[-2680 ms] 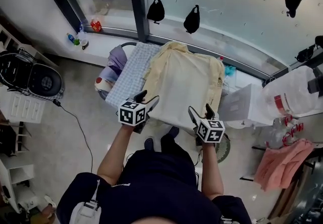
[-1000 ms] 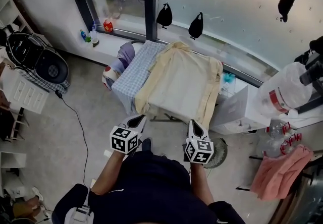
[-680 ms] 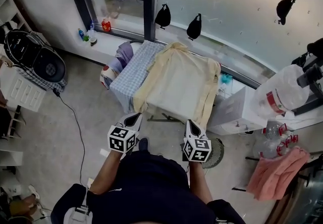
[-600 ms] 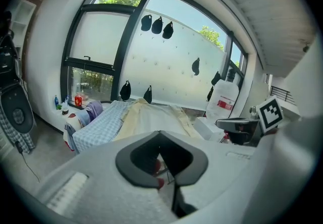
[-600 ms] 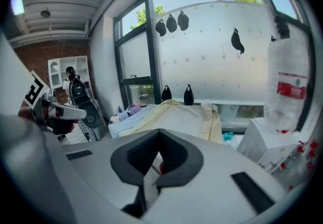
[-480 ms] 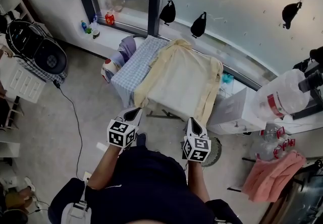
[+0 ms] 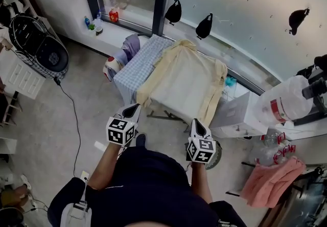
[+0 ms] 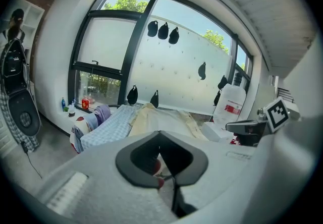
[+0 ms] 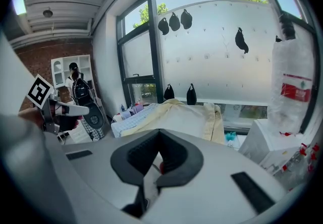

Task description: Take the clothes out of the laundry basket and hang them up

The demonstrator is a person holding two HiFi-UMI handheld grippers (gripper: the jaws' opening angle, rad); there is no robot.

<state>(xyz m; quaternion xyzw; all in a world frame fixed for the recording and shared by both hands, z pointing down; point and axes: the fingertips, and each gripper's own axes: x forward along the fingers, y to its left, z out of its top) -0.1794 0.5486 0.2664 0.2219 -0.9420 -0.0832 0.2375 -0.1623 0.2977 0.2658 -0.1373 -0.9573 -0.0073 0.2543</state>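
Observation:
A pale yellow shirt (image 7: pixel 184 85) lies spread over a drying rack by the window; it also shows in the left gripper view (image 8: pixel 164 118) and the right gripper view (image 9: pixel 179 113). A blue checked cloth (image 7: pixel 137 66) hangs on the rack beside it, on the left. My left gripper (image 7: pixel 133 110) is shut with nothing in it, a little short of the shirt's near left corner. Short of the near right corner, my right gripper (image 7: pixel 194 124) is likewise shut with nothing in it. Both pairs of jaws meet with no cloth between them (image 8: pixel 160 133) (image 9: pixel 159 132).
A round mesh thing (image 7: pixel 216 153) sits on the floor, partly hidden under my right gripper. A white box (image 7: pixel 233 113) and a plastic bag (image 7: pixel 286 99) stand to the right, a pink cloth (image 7: pixel 265 180) further right. Black bags (image 7: pixel 204 25) hang on the window. A cable (image 7: pixel 73 113) crosses the floor at left.
Both grippers have drawn back from the shirt's near edge toward my body. The left one has shifted a little more. The shirt stays spread on the rack.

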